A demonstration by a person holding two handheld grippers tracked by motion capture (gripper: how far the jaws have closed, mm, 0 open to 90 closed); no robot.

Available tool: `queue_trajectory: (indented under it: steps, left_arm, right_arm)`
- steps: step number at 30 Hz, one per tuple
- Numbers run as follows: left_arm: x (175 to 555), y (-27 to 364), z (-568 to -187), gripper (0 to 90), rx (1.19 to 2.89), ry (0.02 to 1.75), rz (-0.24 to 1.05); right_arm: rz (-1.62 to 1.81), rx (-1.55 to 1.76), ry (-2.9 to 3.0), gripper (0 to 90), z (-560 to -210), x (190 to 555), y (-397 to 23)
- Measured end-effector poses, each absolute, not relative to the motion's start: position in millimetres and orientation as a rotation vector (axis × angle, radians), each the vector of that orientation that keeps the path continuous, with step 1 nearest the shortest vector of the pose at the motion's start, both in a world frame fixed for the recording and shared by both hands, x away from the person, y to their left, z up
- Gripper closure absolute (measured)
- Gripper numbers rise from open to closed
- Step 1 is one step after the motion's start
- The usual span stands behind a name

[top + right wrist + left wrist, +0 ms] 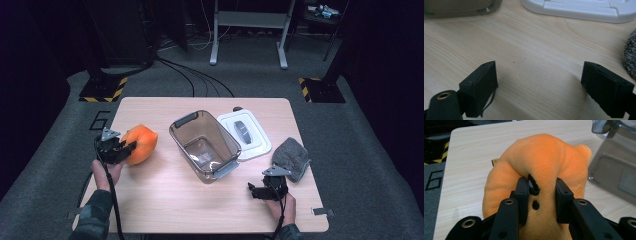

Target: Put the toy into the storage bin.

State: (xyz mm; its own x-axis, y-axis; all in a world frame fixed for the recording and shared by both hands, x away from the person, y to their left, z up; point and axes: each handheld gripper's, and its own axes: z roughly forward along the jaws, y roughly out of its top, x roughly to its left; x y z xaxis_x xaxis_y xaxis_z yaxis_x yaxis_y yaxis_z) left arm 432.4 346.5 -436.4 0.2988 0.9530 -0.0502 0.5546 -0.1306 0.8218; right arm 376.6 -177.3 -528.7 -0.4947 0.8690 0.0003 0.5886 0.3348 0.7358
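An orange plush toy [140, 143] with black markings is at the left side of the wooden table [165, 200]. My left gripper [131, 146] is shut on the orange plush toy [541, 157]; both black jaws pinch a fold of its fabric, and the toy looks lifted slightly off the table. A clear grey plastic container [204, 145] stands open in the middle, and its white lid [245, 133] lies to its right. My right gripper [252, 191] rests low over the table near the front right, open, with bare wood between its jaws [540, 77].
A grey cloth [290, 157] lies at the table's right edge, beside the right gripper; its edge shows as grey cloth [630, 56]. The container's corner [614, 162] is close to the toy's right. Beyond the table are floor cables and a metal stand [250, 30].
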Motion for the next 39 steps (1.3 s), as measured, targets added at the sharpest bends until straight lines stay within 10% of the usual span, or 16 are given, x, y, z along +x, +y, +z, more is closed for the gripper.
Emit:
queue_trajectory:
  steps: [39]
  left_arm:
    - [455.0,324.6,-346.3,69.8,1.815,1.25,0.79]
  right_arm:
    - [0.963,1.285,2.209,12.3,-528.8,376.7,-177.5]
